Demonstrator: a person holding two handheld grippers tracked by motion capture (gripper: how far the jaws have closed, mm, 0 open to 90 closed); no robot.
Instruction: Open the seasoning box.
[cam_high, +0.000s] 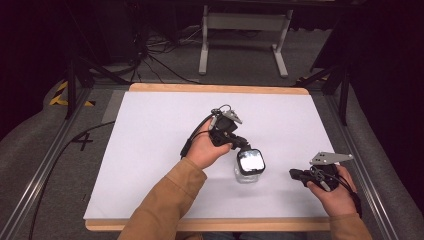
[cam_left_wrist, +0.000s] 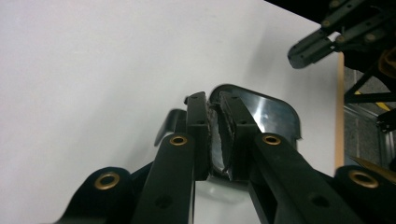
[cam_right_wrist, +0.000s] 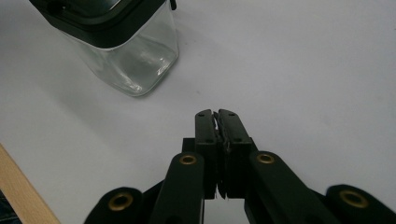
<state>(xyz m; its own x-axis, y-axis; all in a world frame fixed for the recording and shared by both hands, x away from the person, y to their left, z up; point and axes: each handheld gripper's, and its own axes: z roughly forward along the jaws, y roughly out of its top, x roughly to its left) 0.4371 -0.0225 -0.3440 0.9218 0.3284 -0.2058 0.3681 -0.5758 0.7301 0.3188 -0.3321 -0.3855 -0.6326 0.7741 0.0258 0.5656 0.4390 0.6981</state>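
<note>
A small clear jar (cam_high: 246, 175) with a black-rimmed lid (cam_high: 250, 161) stands on the white table (cam_high: 160, 150), right of centre near the front. My left gripper (cam_high: 242, 147) reaches in from the left, its tips at the lid's near-left edge. In the left gripper view its jaws (cam_left_wrist: 212, 97) stand nearly together, pinching the rim of the lid (cam_left_wrist: 275, 114). My right gripper (cam_high: 295, 174) rests to the right of the jar, apart from it. Its jaws (cam_right_wrist: 216, 113) are shut with nothing between them, and the jar (cam_right_wrist: 135, 56) lies ahead of them to the upper left.
The white sheet lies on a wooden board (cam_high: 215, 88) whose edge shows at the back and front. Metal rails (cam_high: 47, 165) flank the table. Cables (cam_high: 160, 62) and a white stand (cam_high: 240, 30) are on the floor beyond.
</note>
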